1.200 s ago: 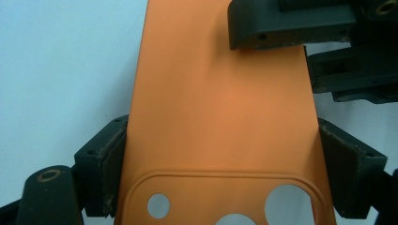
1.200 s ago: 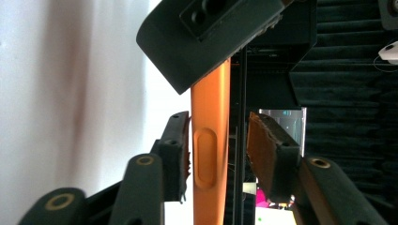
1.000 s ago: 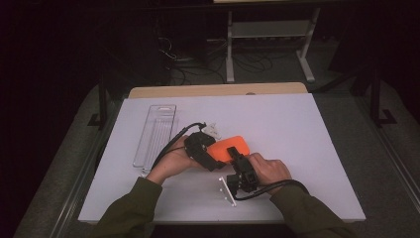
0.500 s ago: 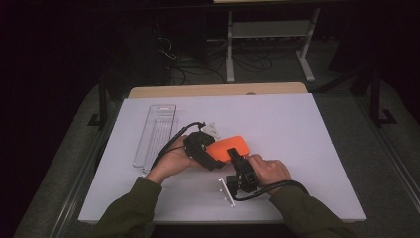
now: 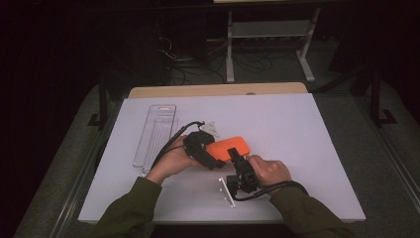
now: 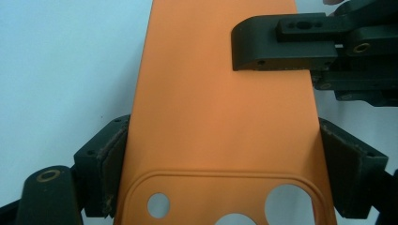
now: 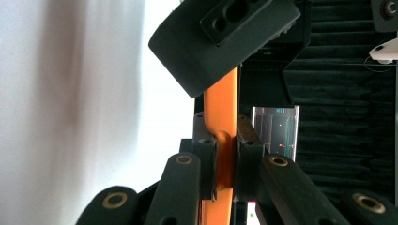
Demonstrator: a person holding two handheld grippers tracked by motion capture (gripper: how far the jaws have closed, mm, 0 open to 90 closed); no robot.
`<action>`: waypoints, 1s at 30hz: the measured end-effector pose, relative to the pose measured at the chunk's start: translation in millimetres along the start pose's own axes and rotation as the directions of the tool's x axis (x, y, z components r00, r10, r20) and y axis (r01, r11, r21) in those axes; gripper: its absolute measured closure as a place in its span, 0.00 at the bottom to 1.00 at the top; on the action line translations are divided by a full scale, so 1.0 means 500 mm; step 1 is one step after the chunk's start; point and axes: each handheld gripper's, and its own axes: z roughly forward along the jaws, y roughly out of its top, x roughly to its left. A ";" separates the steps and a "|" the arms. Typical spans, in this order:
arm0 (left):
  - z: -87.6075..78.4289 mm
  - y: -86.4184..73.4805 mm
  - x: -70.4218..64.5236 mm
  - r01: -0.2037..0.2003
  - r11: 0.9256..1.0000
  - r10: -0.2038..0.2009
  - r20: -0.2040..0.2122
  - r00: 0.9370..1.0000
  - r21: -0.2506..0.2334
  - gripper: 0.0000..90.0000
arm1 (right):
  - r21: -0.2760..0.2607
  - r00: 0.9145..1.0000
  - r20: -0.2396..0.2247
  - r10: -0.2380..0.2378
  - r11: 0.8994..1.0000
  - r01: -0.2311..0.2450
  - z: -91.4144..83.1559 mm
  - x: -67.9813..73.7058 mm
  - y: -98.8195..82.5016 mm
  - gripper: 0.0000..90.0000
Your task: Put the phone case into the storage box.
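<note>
Left gripper (image 5: 214, 159) clamped the orange phone case (image 5: 229, 147) by its sides; right gripper (image 5: 235, 157), jaws just closing, pinched its near edge.

No readable text, label or number anywhere.

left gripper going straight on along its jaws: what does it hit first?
Likely the right gripper, whose jaws have just been closing on the orange case edge, right ahead of the left gripper, itself clamped on that case's sides. Depth unclear.

Orange phone case (image 5: 229, 147), black left gripper (image 5: 208, 156), white table (image 5: 307, 144), clear tray (image 5: 154, 134), olive sleeves (image 5: 130, 210)
</note>
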 end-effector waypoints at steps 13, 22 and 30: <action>-0.010 -0.001 0.006 0.001 0.999 0.001 0.031 1.000 -0.037 0.16 | -0.011 0.998 0.058 0.023 1.000 -0.023 -0.004 -0.001 0.002 0.91; -0.017 -0.001 0.005 0.004 0.998 0.000 0.051 0.999 -0.066 0.14 | -0.007 0.999 0.041 0.031 1.000 -0.031 -0.004 -0.004 -0.001 0.92; -0.025 0.000 0.005 0.001 0.996 0.004 0.058 0.998 -0.085 0.12 | -0.002 0.999 0.034 0.035 0.999 -0.035 -0.002 -0.003 -0.002 0.92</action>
